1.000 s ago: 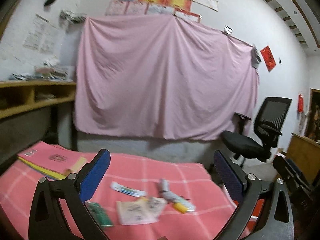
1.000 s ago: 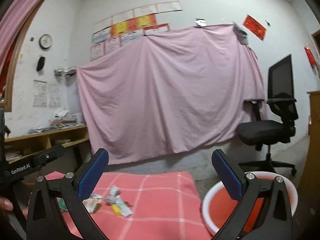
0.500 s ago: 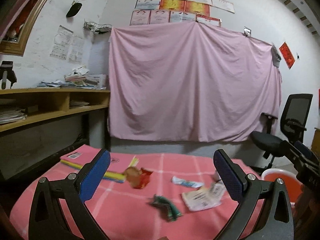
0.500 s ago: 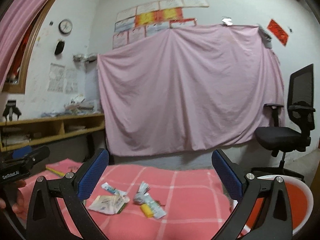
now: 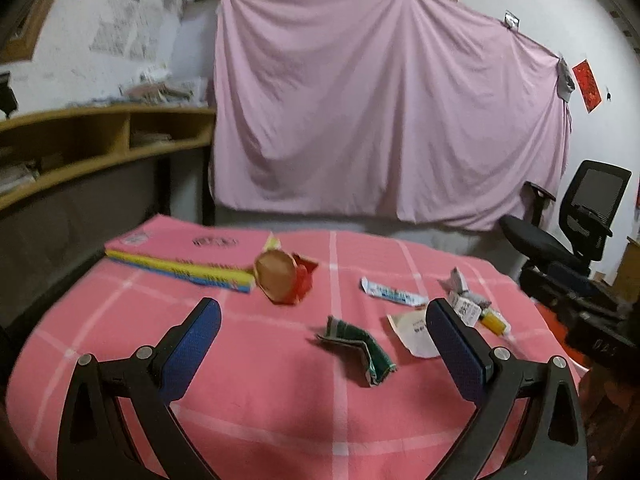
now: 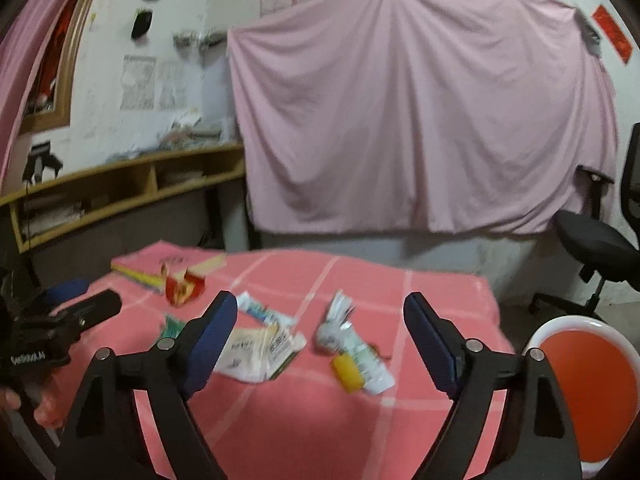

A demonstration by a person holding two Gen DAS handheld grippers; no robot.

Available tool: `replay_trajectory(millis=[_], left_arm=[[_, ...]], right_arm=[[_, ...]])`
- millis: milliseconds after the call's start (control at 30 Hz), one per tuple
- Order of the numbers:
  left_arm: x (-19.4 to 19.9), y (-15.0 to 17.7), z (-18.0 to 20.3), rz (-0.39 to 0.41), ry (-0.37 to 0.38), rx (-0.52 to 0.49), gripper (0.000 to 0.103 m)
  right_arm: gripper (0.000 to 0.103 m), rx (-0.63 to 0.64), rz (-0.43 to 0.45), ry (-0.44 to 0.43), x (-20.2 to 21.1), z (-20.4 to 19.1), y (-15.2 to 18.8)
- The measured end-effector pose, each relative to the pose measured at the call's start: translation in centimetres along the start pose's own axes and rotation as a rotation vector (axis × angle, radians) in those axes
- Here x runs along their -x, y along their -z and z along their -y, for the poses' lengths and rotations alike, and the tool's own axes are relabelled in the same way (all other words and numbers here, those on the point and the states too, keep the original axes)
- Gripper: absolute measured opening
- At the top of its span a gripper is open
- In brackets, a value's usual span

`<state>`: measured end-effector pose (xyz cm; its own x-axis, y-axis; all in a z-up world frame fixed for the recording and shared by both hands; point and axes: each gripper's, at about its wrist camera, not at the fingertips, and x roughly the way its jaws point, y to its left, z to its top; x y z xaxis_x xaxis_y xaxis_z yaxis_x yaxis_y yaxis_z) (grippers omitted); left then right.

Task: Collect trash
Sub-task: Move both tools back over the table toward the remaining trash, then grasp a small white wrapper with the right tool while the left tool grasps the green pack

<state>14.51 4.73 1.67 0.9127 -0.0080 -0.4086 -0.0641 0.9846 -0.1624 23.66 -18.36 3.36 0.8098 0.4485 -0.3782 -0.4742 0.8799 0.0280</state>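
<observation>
A table draped in a pink checked cloth (image 5: pixel 280 412) fills the lower half of both wrist views, with litter scattered across it. Both frames are softly blurred, so print on the wrappers cannot be read.

The left gripper (image 5: pixel 324 344) hovers above the near part of the cloth, its blue-padded jaws spread wide and holding nothing. Between them, a crumpled green wrapper (image 5: pixel 356 346) lies on the cloth. Beyond the green wrapper sits a red and tan carton (image 5: pixel 284 280), tipped on its side and touching the edge of a pink book (image 5: pixel 188 250) stacked on yellow ones. To the right of the green wrapper lie a blue and white sachet (image 5: pixel 390 292) and a flat white packet (image 5: pixel 414 334), partly hidden behind the right-hand finger. Farther right, silver foil and a yellow-capped tube (image 5: pixel 494 322) are cut off by the dark body of the other tool.

The right gripper (image 6: pixel 320 340) also hangs with jaws wide apart and empty, above the white packet (image 6: pixel 256 354) and the yellow-capped tube (image 6: pixel 360 364). Its left finger covers part of the packet. Beyond the cloth's right edge, lower down, stands a red basin with a white rim (image 6: pixel 576 322), partly cropped by the frame and the gripper arm. Bare cloth lies near both tools. A pink sheet (image 5: pixel 380 112) hangs on the far wall, with an office chair (image 5: pixel 568 224) to its right.
</observation>
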Motion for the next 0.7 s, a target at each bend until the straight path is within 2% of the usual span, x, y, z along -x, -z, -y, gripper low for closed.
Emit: replay_trajectory(millis=[67, 133, 200, 233, 300, 467, 567, 633, 700], left_arm=[[-0.7, 0.0, 0.1, -0.044, 0.021, 0.004, 0.091], [-1.8, 0.1, 0.2, -0.106, 0.053, 0.004, 0.078], [-2.8, 0.0, 0.2, -0.157, 0.079, 0.015, 0.067], [-3.2, 0.0, 0.2, -0.182, 0.097, 0.025, 0.064], [-4.0, 0.2, 0.0, -0.231, 0.132, 0.055, 0.06], [-5.4, 0.7, -0.3, -0.33, 0.187, 0.124, 0.038], [-5.3, 0.6, -0.6, -0.339, 0.198, 0.139, 0.033], [-5.2, 0.5, -0.8, -0.341, 0.209, 0.146, 0.023], [-5.1, 0.4, -1.0, -0.346, 0.217, 0.155, 0.016]], right_arm=[[0.069, 0.007, -0.06, -0.016, -1.1, -0.3, 0.2], [0.062, 0.009, -0.116, -0.029, -2.1, -0.4, 0.4], [0.047, 0.008, -0.163, -0.042, -2.9, -0.5, 0.7], [0.045, 0.002, -0.186, -0.05, -3.3, -0.5, 0.8], [0.043, -0.012, -0.212, -0.059, -3.7, -0.5, 1.1], [0.043, -0.064, -0.282, -0.086, -4.8, 0.0, 1.4], [0.043, -0.095, -0.318, -0.097, -5.6, 0.3, 1.6], [0.042, -0.123, -0.329, -0.111, -5.9, 0.7, 1.6], [0.032, -0.153, -0.329, -0.13, -6.1, 1.0, 1.6]])
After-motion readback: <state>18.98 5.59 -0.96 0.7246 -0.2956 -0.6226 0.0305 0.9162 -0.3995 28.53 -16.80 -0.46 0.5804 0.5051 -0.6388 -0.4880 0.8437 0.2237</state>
